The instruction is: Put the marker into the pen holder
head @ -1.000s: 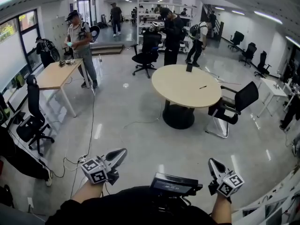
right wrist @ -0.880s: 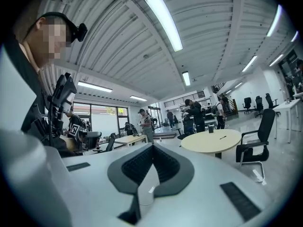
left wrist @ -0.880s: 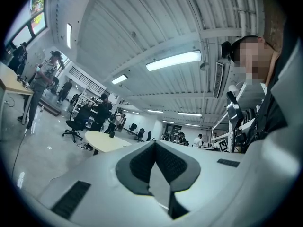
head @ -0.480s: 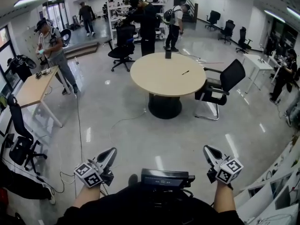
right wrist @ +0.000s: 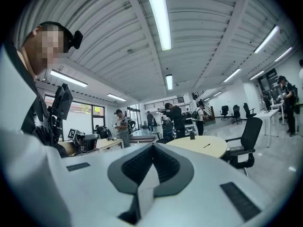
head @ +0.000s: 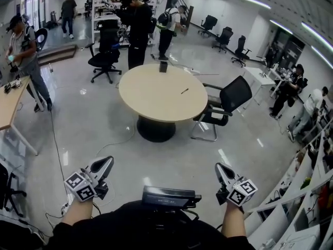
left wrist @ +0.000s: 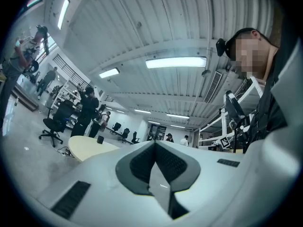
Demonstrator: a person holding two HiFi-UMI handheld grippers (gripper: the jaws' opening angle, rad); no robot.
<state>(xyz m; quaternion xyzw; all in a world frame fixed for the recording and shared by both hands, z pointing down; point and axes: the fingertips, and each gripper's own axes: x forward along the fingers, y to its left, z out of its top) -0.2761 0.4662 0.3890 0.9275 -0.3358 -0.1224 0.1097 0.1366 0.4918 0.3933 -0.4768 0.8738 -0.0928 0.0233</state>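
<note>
Marker (head: 184,91): thin and dark, lying flat on the right half of the round bench (head: 156,100), alone on bare top.
Pen holder (head: 163,66): small, dark, upright at the bench's far edge, well apart from the marker.
Black chair (head: 229,100): just beside the bench's right side, facing it.
Person in dark clothes (head: 136,27): standing beyond the bench's far edge.
Left claw (head: 106,163): over the floor on the bench's near side, well apart from it; jaws pressed together with nothing between them.
Right claw (head: 220,169): also on the bench's near side, well apart from it; jaws closed and empty.
</note>
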